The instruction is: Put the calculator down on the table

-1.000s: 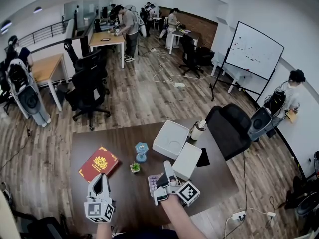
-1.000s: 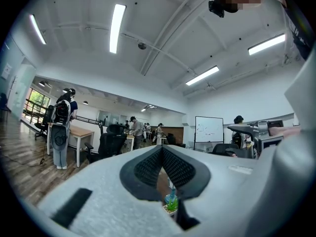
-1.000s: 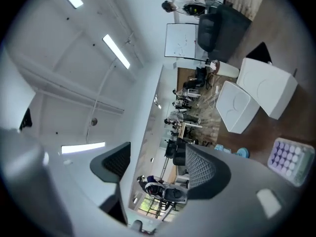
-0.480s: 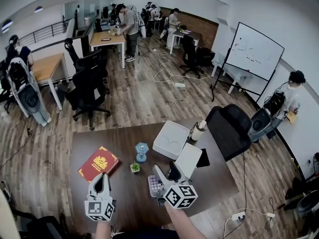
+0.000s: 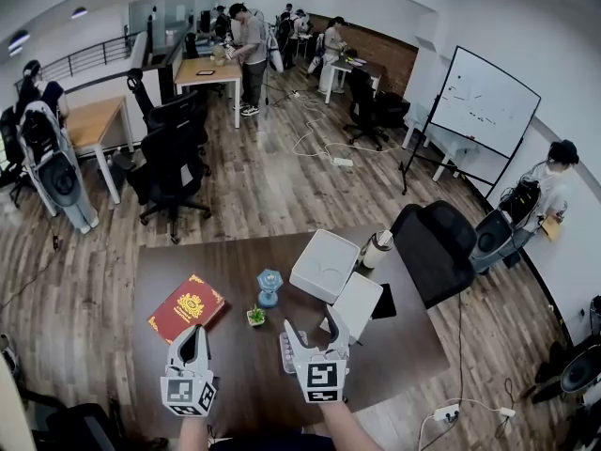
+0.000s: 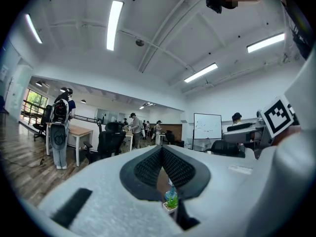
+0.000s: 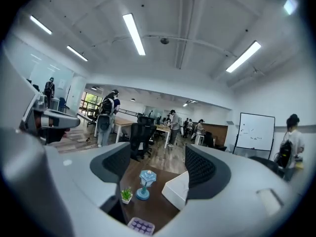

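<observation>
The calculator (image 5: 285, 350), pale with purple keys, lies flat on the dark brown table (image 5: 244, 388), partly covered by my right gripper (image 5: 315, 327). That gripper hovers just above and behind it, open, with nothing between its fingers. In the right gripper view the calculator's (image 7: 141, 226) keys show at the bottom edge, below the wide-apart jaws of the right gripper (image 7: 155, 164). My left gripper (image 5: 192, 336) is shut and empty over the table's front left, near a red book (image 5: 186, 308). The left gripper (image 6: 163, 152) has its tips together in its own view.
A small potted plant (image 5: 254, 317) and a blue lamp (image 5: 269, 285) stand mid-table. Two white boxes (image 5: 324, 264) (image 5: 357, 303), a black pad (image 5: 383, 299) and a cup (image 5: 376, 248) fill the right side. A black chair (image 5: 437, 247) stands beyond the right edge.
My right gripper has let go of the calculator, opened, and turned to point straight ahead. The calculator now rests on the table. The left gripper has stayed put.
</observation>
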A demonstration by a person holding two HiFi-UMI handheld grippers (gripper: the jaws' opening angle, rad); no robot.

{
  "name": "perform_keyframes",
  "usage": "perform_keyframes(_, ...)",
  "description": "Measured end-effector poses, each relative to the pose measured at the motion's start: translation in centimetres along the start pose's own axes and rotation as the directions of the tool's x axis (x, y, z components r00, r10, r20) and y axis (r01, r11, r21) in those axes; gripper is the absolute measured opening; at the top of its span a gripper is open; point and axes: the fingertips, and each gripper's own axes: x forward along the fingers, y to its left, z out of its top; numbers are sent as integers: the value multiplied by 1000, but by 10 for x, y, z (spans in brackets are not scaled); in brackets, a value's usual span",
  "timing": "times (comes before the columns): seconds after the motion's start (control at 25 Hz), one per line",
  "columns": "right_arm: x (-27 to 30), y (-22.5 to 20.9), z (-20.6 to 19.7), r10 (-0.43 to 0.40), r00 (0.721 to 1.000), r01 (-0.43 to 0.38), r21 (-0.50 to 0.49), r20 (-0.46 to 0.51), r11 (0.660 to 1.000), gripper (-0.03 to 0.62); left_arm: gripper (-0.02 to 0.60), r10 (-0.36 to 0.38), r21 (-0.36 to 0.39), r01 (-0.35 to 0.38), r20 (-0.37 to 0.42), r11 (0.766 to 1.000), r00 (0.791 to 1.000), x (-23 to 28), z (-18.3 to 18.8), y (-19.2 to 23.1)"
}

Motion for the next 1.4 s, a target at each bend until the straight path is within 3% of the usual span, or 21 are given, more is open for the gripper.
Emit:
perform_keyframes(0.6, 2, -4, -13, 8, 1000, -6, 85, -19, 996, 335, -5, 17, -6, -17, 28, 1000, 999, -2, 6, 2)
perform_keyframes(0.76, 2, -5, -16, 5, 1000, -2, 101, -27, 995, 288, -5, 21, 44, -23, 26, 999, 999, -2, 8, 3)
perform_keyframes(0.88, 1, -9, -18, -23, 999, 26, 105, -28, 994, 204, -5, 30, 2, -30, 34, 1000, 999, -3, 7, 8)
perform_keyframes(1.12, 1, -17, -26, -40, 998, 46, 144, -43, 988, 181, -5, 44, -24, -43, 36, 999, 998, -3, 5, 14)
perform_keyframes(1.4, -2, -24, -28, -73, 996, 79, 171, -40, 982, 96, -5, 33, -23, -32, 37, 999, 999, -3, 6, 10)
